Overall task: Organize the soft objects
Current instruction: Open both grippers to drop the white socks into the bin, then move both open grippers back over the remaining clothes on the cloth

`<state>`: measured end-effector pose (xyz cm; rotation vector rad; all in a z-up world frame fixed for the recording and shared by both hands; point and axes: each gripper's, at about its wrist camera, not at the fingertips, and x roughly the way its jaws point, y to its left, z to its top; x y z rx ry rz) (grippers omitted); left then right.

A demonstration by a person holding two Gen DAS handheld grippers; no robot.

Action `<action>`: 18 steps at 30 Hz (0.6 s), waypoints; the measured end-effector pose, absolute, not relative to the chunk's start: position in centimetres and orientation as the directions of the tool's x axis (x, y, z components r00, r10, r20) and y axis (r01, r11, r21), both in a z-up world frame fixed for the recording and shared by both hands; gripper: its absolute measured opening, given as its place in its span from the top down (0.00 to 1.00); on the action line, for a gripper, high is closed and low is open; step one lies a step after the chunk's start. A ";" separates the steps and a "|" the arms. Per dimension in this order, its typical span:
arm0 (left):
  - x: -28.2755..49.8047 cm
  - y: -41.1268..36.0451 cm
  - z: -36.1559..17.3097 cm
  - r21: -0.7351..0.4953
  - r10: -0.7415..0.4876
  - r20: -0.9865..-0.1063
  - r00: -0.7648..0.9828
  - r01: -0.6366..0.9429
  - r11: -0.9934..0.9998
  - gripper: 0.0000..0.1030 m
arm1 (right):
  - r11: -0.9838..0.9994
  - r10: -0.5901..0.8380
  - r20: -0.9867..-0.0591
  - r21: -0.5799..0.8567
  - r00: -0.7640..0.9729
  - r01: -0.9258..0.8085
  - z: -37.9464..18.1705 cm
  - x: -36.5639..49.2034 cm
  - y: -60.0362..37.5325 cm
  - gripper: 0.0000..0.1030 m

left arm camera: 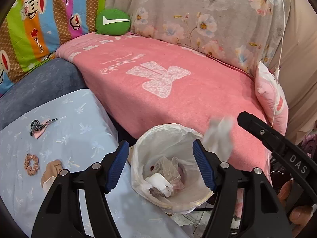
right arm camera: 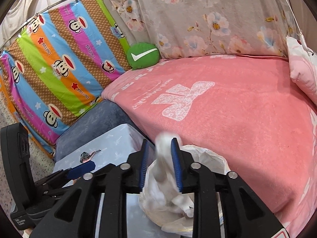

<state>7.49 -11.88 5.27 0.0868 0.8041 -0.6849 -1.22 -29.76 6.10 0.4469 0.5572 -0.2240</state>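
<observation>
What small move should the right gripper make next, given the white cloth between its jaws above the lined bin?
Probably open the right gripper wider, so the blurred white cloth piece drops into the round plastic-lined bin directly beneath. The left gripper is already open and empty over it.

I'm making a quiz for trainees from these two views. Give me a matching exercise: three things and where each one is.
Things:
1. round green cushion
2. scrunchie
3. white cloth

Places:
A. between the right claw's pads, above the lined bin
B. on the pale blue sheet
C. at the back of the pink blanket

Pairs: 1-C, 2-B, 3-A
</observation>
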 end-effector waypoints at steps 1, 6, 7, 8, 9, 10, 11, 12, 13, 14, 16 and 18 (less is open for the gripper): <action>7.7 -11.6 5.2 -0.180 -0.525 -0.692 0.496 0.585 0.791 0.38 | 0.882 -0.082 -0.555 0.346 0.828 0.320 6.0 -1.1 -29.7 0.72; 8.5 -10.8 4.9 -0.184 -0.507 -0.697 0.507 0.557 0.810 0.38 | 0.888 -0.069 -0.556 0.345 0.828 0.305 6.0 -0.4 -29.1 0.63; 8.5 -10.6 4.9 -0.182 -0.504 -0.697 0.510 0.553 0.813 0.38 | 0.888 -0.065 -0.557 0.346 0.828 0.302 6.0 -0.3 -28.9 0.63; 8.6 -10.5 4.8 -0.181 -0.501 -0.697 0.513 0.550 0.815 0.38 | 0.890 -0.060 -0.558 0.346 0.827 0.298 5.9 -0.1 -28.8 0.62; 8.7 -10.4 4.8 -0.182 -0.498 -0.697 0.515 0.546 0.818 0.38 | 0.891 -0.056 -0.560 0.345 0.826 0.294 5.9 0.0 -28.5 0.62; 8.8 -10.3 4.8 -0.182 -0.496 -0.698 0.517 0.542 0.820 0.38 | 0.893 -0.051 -0.563 0.344 0.825 0.290 5.8 0.2 -28.2 0.62; 8.8 -10.1 4.7 -0.184 -0.494 -0.699 0.518 0.537 0.823 0.38 | 0.895 -0.047 -0.565 0.342 0.824 0.286 5.7 0.4 -27.9 0.62; 8.9 -9.9 4.7 -0.186 -0.492 -0.699 0.518 0.533 0.825 0.38 | 0.897 -0.043 -0.567 0.341 0.823 0.281 5.7 0.6 -27.6 0.62; 9.0 -9.7 4.6 -0.188 -0.492 -0.699 0.519 0.530 0.827 0.38 | 0.899 -0.037 -0.569 0.339 0.821 0.276 5.6 0.8 -27.3 0.62; 9.1 -9.5 4.6 -0.189 -0.490 -0.699 0.521 0.526 0.829 0.38 | 0.901 -0.033 -0.571 0.337 0.820 0.271 5.5 0.9 -27.0 0.62; 9.2 -9.1 4.5 -0.190 -0.486 -0.699 0.525 0.519 0.833 0.38 | 0.906 -0.025 -0.574 0.334 0.818 0.262 5.4 1.2 -26.4 0.62; 9.3 -8.6 4.4 -0.191 -0.480 -0.700 0.528 0.510 0.839 0.38 | 0.909 -0.018 -0.578 0.331 0.816 0.254 5.3 1.5 -25.9 0.62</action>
